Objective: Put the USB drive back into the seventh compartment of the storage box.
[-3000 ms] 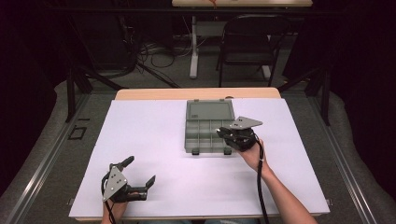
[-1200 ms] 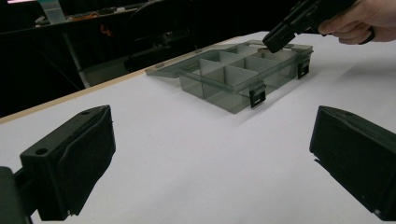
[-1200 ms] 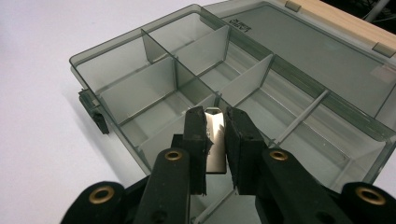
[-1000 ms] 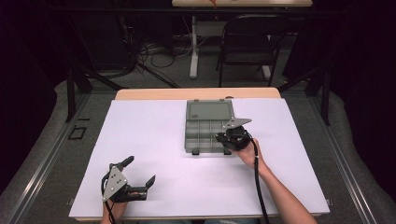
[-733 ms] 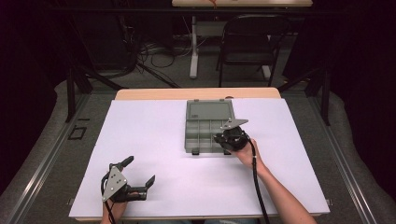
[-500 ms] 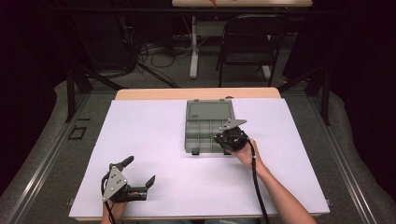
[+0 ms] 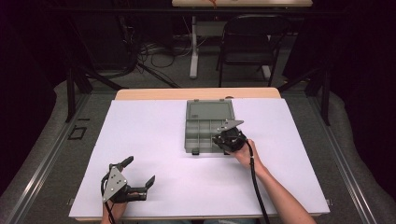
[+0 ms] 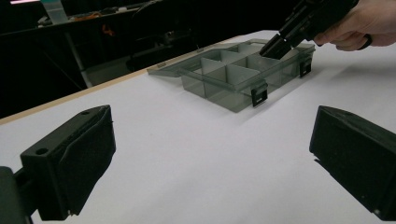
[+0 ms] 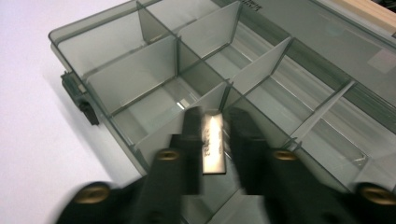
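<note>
The right gripper, jaws closed on what looks like a divider, over the organizer box.

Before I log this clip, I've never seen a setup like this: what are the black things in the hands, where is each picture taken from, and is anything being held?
No robot here: a person holds a two-jaw tool in each hand. One picture comes from a camera above the white table; the other two come from cameras riding on each tool, looking along its jaws.

On the table lies a grey plastic box with its lid folded open and dividers forming compartments.

The left tool rests near the person, jaws wide apart, holding nothing.

The right tool reaches into the front right part of the box. In the right gripper view its jaws stand close on either side of a small flat metal piece, apparently gripping it. What that piece is, I cannot tell.
</note>
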A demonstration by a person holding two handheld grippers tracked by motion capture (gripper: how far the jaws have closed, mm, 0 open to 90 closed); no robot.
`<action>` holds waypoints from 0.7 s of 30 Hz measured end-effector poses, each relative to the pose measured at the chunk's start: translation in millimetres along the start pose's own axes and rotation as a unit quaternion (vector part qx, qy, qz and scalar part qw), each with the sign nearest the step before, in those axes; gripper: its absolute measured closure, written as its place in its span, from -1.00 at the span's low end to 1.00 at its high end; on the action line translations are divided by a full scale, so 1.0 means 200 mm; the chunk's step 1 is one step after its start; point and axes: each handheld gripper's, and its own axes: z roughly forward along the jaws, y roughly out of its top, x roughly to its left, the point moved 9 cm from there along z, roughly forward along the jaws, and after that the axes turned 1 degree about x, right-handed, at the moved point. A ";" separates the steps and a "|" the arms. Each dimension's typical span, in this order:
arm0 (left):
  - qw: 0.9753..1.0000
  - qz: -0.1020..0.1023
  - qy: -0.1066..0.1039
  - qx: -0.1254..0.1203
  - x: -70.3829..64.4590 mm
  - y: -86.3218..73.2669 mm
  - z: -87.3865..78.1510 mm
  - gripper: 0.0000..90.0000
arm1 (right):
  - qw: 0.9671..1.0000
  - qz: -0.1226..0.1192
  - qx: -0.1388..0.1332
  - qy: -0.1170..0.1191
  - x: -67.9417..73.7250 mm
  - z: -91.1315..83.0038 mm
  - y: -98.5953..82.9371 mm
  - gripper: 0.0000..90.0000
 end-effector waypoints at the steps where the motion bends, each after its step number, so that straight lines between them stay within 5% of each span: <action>1: 1.000 0.001 0.000 0.000 0.00 0.00 0.00 -0.99 | 1.000 0.003 0.000 -0.002 0.00 0.00 0.00 0.42; 14: 1.000 0.002 0.000 -0.001 0.00 0.00 -0.01 -0.99 | 0.999 0.011 -0.034 0.023 -0.01 -0.13 0.06 -0.41; 21: 1.000 0.002 -0.001 0.000 0.00 0.00 -0.01 -0.99 | 0.998 0.013 -0.036 0.048 0.03 -0.22 0.05 -0.67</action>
